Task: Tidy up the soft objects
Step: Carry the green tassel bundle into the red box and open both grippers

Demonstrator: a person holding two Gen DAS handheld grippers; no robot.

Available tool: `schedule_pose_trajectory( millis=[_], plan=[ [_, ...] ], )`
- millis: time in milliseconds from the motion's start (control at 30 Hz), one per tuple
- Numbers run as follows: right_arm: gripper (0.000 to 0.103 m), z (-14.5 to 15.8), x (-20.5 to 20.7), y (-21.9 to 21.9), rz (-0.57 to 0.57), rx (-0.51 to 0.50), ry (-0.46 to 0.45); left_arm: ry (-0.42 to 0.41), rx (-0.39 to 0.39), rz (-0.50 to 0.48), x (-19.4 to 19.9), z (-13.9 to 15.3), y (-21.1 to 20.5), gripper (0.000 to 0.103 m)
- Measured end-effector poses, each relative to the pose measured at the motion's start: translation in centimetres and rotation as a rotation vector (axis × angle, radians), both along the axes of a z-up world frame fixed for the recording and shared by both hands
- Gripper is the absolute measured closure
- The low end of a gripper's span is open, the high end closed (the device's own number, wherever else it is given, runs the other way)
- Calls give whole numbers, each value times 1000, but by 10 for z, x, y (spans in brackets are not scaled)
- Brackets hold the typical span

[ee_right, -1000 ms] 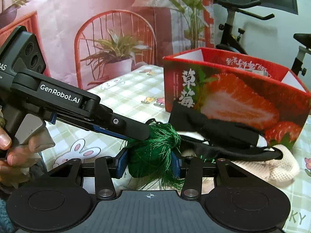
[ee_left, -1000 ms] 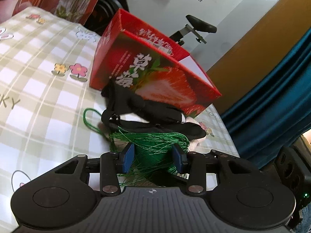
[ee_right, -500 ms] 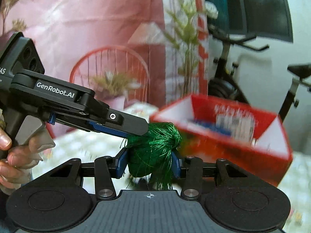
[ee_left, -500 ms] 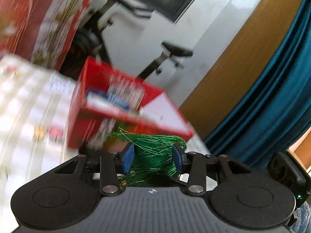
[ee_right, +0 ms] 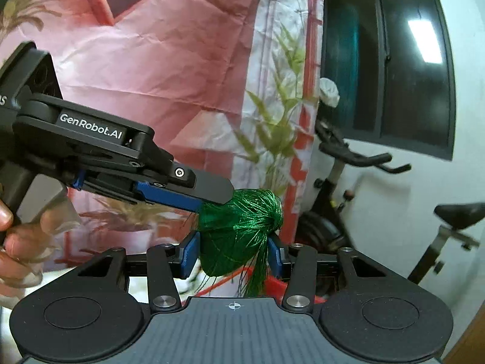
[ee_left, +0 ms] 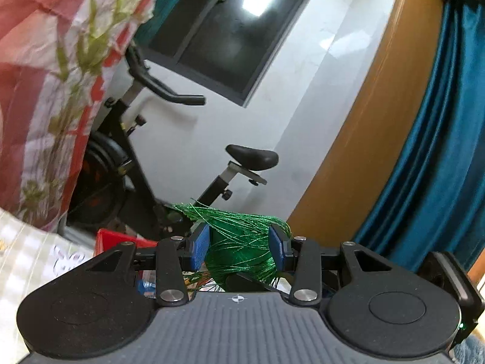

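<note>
Your left fingers (ee_left: 201, 250) and your right fingers (ee_right: 191, 253) both pinch the same green thread bundle (ee_right: 239, 236), the blue pads pressing into its sides. The left gripper (ee_right: 212, 197) comes in from the side across the right wrist view and grips the bundle's upper end, while the right gripper (ee_right: 233, 254) clamps its rounded body; loose strands hang below.

The bundle is held up in the air between the two tools, above the red box (ee_left: 118, 238), whose edge shows low behind the fingers in both views. I judge this to be the carry step: the bundle is lifted and wants setting down into the box. Your next move calls for lowering both hands together over the opening, then spreading both pairs of fingers so the threads do not snag on a pad.

Around you, the checked counter (ee_left: 33, 261) shows at lower left, a pink patterned backdrop (ee_right: 157, 60) hangs behind, and an exercise bike (ee_left: 142, 157) stands by the wall. Nothing visibly blocks the way down.
</note>
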State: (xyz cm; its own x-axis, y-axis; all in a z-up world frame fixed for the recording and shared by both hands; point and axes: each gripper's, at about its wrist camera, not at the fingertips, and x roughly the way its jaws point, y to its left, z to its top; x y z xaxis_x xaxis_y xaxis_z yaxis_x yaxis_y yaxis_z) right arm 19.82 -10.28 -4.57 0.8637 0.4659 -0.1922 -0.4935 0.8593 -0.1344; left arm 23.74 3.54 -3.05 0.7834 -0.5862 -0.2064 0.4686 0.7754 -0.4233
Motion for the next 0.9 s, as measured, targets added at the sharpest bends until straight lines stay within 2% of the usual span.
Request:
schedule_pose_trajectory(
  millis=[67, 133, 333, 467, 567, 600, 633, 700, 767, 833, 900],
  plan=[
    [60, -4, 10, -3, -15, -24, 7, 6, 22, -28, 12, -6, -7, 58],
    [60, -17, 17, -6, -26, -38, 26, 46, 15, -51, 23, -18, -10, 58],
    [60, -73, 37, -18, -82, -7, 146, 171, 32, -77, 49, -68, -29, 58],
    [60, -101, 46, -28, -120, 2, 209, 227, 51, -88, 71, -89, -39, 58],
    [60, -112, 55, -37, -170, 1, 240, 255, 18, -100, 82, -97, -44, 58],
    [60, -115, 58, -40, -192, -3, 248, 261, 5, -106, 88, -98, -47, 56],
    [61, -117, 62, -41, -219, -10, 258, 263, 2, -107, 90, -99, -49, 49],
    [60, -121, 73, -46, -296, -12, 285, 267, 47, -68, 92, -100, -54, 42],
    [50, -125, 84, -54, -333, 38, 324, 273, 95, -42, 94, -103, -55, 42],
    [48, -128, 87, -64, -349, 88, 348, 274, 122, -33, 91, -104, -53, 42],
    [48, -132, 83, -69, -355, 94, 357, 261, 141, -24, 88, -103, -48, 42]
  ],
)
